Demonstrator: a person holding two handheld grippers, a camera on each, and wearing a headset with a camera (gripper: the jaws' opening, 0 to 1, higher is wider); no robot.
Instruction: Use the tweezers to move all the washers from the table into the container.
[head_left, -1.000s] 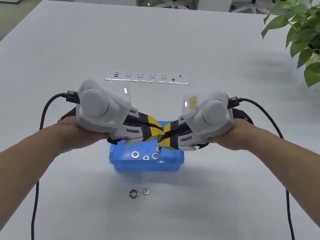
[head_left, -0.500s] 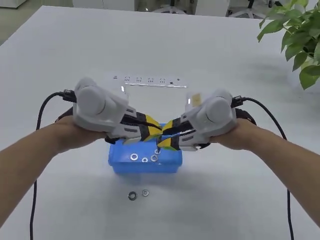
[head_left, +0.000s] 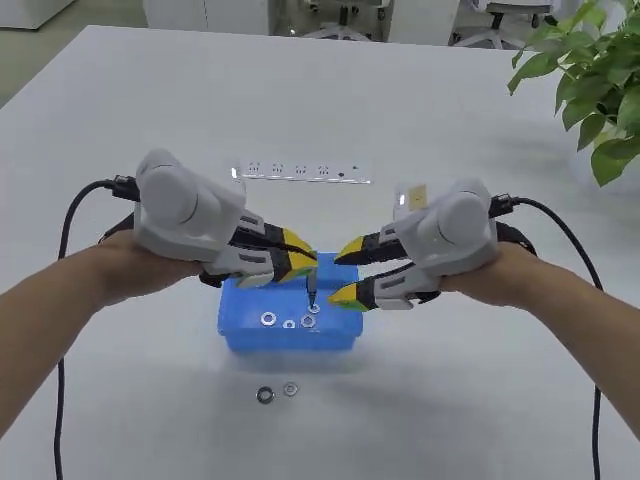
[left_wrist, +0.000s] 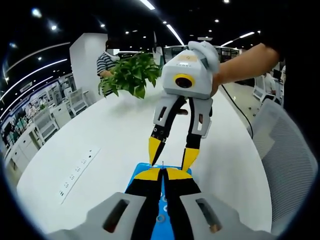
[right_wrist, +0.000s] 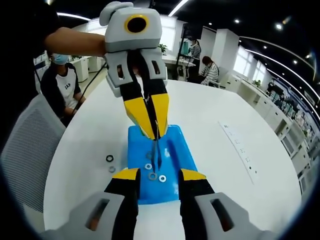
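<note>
A blue container (head_left: 240, 325) (right_wrist: 175, 150) sits on the white table in front of me, with three washers (head_left: 289, 322) (right_wrist: 152, 176) inside. Two more washers (head_left: 277, 392) (right_wrist: 110, 163) lie on the table just in front of it. My left gripper (head_left: 300, 258) (left_wrist: 162, 172) (right_wrist: 154, 132) is shut on dark tweezers (head_left: 310, 292) (right_wrist: 156, 150), whose tip points down into the container. My right gripper (head_left: 347, 272) (right_wrist: 160, 175) (left_wrist: 172, 156) faces it from the right, open, with nothing between its yellow-tipped jaws.
A white power strip (head_left: 295, 172) lies on the table beyond the container. A green plant (head_left: 590, 80) stands at the far right. Black cables trail from both grippers. Chairs and people are around the table in the gripper views.
The right gripper, earlier pressed up to the left gripper's tips at the tweezers, has opened and drawn back to the right. The left gripper still holds the tweezers over the container.
</note>
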